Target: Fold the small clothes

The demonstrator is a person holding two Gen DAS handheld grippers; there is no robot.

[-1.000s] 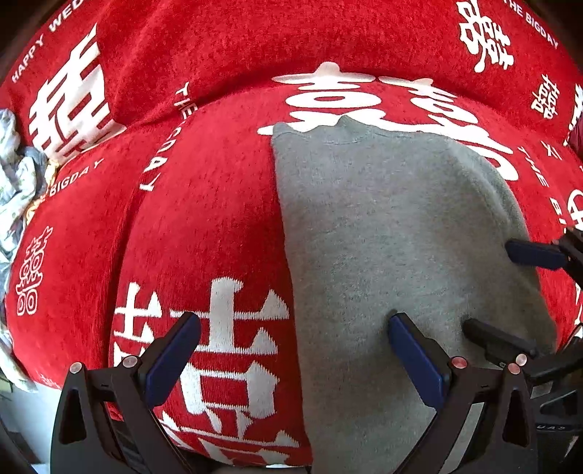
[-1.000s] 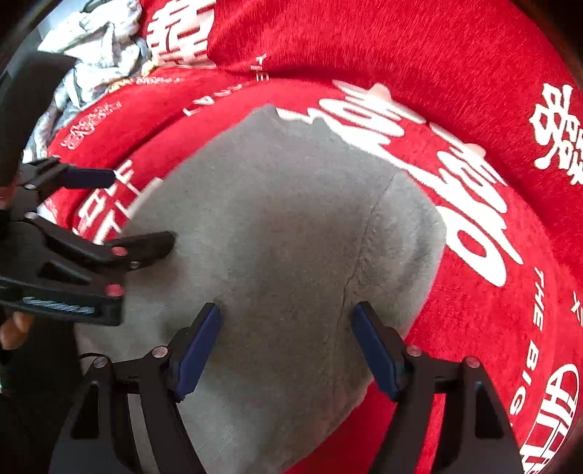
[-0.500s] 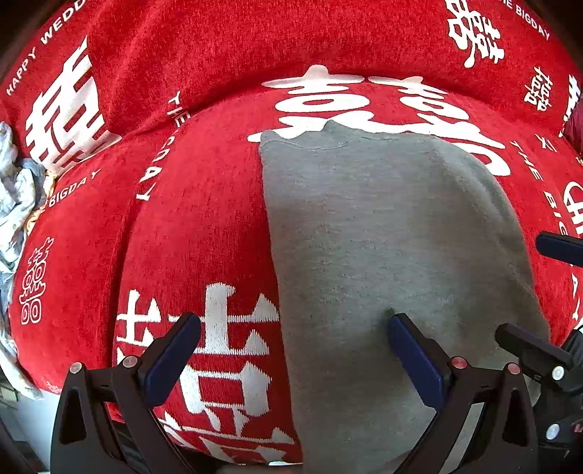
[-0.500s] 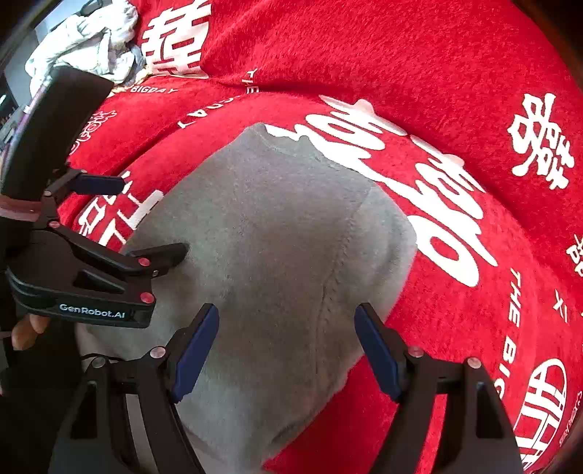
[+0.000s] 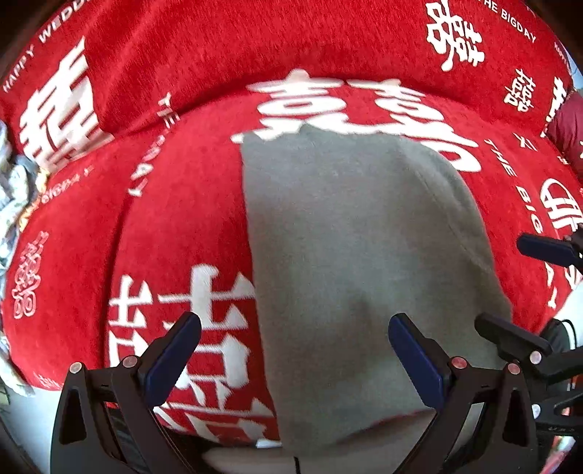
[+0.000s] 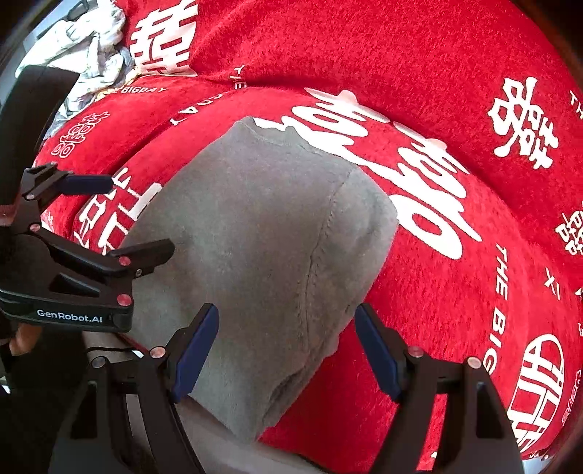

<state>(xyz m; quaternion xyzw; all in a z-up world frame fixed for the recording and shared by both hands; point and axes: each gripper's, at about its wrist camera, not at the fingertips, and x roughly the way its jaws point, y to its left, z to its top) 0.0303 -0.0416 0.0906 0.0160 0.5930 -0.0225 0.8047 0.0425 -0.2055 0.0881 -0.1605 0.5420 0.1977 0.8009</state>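
A grey folded garment (image 5: 349, 248) lies flat on the red sofa seat (image 5: 182, 204), its near end draped over the seat's front edge. My left gripper (image 5: 295, 350) hovers open above the garment's left edge, with nothing between its fingers. In the right wrist view the same garment (image 6: 262, 237) fills the middle, a seam running down its right side. My right gripper (image 6: 286, 346) hangs open over its near end, clear of the cloth. The left gripper (image 6: 120, 215) shows at the left there, also open. The right gripper (image 5: 528, 291) shows at the right edge of the left wrist view.
The red sofa cover carries white characters and lettering; its backrest (image 6: 364, 54) rises behind the seat. A crumpled pile of pale clothes (image 6: 91, 32) lies at the far left of the sofa. A dark red cushion (image 5: 568, 124) sits at the far right.
Both grippers have lifted away from the grey garment, so more of it and the seat's front edge now show. The garment itself has stayed in place, and both stay open.
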